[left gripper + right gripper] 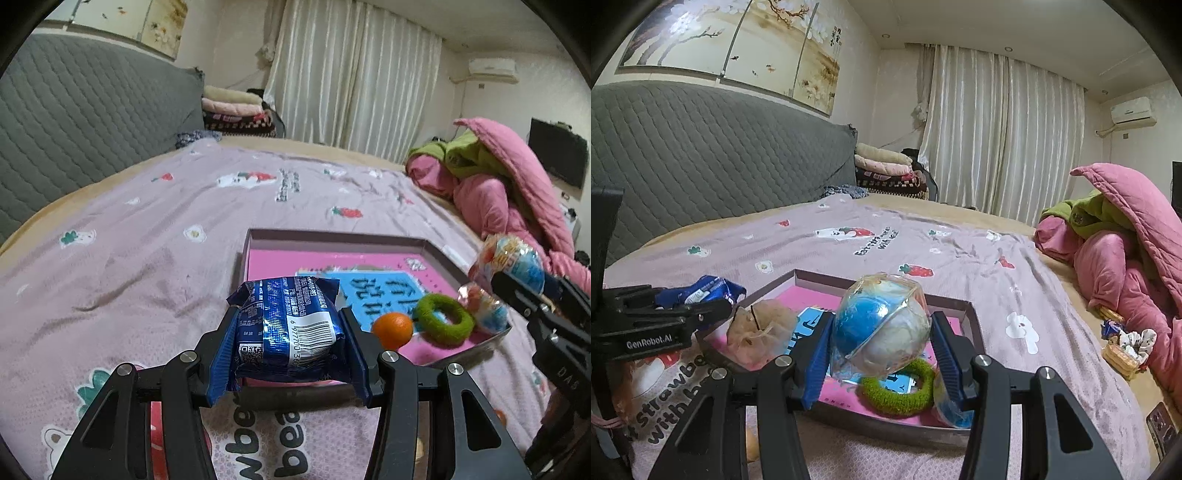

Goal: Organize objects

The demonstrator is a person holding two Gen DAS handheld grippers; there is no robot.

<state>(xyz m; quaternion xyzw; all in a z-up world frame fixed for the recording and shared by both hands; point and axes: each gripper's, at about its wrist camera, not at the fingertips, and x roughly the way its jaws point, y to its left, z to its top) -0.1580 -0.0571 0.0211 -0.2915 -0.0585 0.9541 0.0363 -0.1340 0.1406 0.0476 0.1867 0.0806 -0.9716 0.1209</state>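
Tray (971, 317) floor print partly covered, unreadable. Left gripper (291, 347) clamps blue snack packet (291, 325); right gripper (882, 354) clamps wrapped ball (882, 325) above tray.

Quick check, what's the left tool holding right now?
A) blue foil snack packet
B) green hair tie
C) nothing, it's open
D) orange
A: in the left wrist view the left tool is closed on the blue foil snack packet, while the green hair tie and the orange lie in the tray.
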